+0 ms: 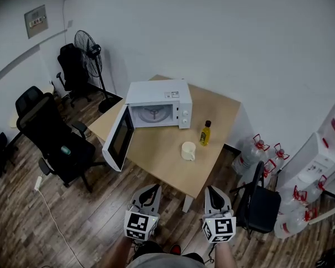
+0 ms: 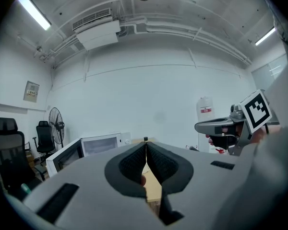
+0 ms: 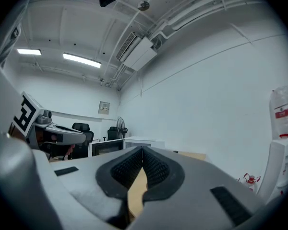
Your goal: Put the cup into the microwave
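A cream cup (image 1: 188,151) stands on the wooden table (image 1: 162,155), in front of and to the right of the white microwave (image 1: 156,104). The microwave's door (image 1: 118,139) hangs wide open to the left. Both grippers are held side by side short of the table's near edge, well away from the cup. My left gripper (image 1: 154,188) is shut with nothing in it, its tips (image 2: 145,145) meeting. My right gripper (image 1: 210,189) is likewise shut and empty (image 3: 142,150). The microwave (image 2: 98,144) shows ahead in the left gripper view, and the microwave (image 3: 127,143) also shows in the right gripper view.
A yellow oil bottle (image 1: 205,133) stands just right of the microwave, behind the cup. A black chair (image 1: 257,202) sits at the table's right corner, with water jugs (image 1: 257,152) beyond. Black office chairs (image 1: 53,138) and a standing fan (image 1: 90,49) are on the left.
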Demonstrator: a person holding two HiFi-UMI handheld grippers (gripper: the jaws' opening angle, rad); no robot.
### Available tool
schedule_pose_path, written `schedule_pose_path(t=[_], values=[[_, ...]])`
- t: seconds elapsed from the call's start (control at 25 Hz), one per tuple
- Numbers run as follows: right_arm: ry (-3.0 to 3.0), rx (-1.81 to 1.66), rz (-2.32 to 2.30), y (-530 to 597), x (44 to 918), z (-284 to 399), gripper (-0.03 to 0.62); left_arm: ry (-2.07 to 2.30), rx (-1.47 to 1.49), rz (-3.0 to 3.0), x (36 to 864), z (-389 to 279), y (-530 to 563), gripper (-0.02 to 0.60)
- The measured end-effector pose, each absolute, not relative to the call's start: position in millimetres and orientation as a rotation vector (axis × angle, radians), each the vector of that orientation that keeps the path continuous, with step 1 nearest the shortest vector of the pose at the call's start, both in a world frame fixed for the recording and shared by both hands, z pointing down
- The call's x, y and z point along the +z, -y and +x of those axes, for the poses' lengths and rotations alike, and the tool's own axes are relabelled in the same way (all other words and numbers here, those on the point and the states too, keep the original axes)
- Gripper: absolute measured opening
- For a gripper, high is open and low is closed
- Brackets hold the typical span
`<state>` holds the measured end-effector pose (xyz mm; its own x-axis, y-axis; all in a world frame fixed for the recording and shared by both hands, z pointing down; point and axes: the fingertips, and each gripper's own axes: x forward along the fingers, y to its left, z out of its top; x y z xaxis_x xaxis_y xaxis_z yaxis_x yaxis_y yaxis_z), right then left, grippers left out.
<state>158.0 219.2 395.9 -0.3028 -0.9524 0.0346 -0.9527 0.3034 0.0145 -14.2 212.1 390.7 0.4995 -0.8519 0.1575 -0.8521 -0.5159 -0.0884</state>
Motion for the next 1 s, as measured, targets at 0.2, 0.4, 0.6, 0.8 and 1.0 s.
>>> schedule_pose_path(t=[0.2, 0.4, 0.6, 0.8, 1.0], values=[[2.485, 0.019, 1.836, -177, 406, 155, 0.017, 1.506, 0.310, 2.727, 402, -17, -165, 0.023], [2.433, 0.073, 1.863, -125, 425, 158, 0.018, 1.423, 0.346, 2.731, 417, -12, -106, 0.024], [2.387, 0.155, 1.875, -73, 454, 158, 0.018, 1.333, 0.426, 2.718, 449, -5, -50, 0.023], [2.346, 0.227, 1.866, -23, 492, 160, 0.018, 1.280, 0.465, 2.696, 479, 0, -3, 0.023], [2.304, 0.303, 1.861, 14, 532, 162, 0.018, 1.224, 0.503, 2.661, 517, 7, 33, 0.023]])
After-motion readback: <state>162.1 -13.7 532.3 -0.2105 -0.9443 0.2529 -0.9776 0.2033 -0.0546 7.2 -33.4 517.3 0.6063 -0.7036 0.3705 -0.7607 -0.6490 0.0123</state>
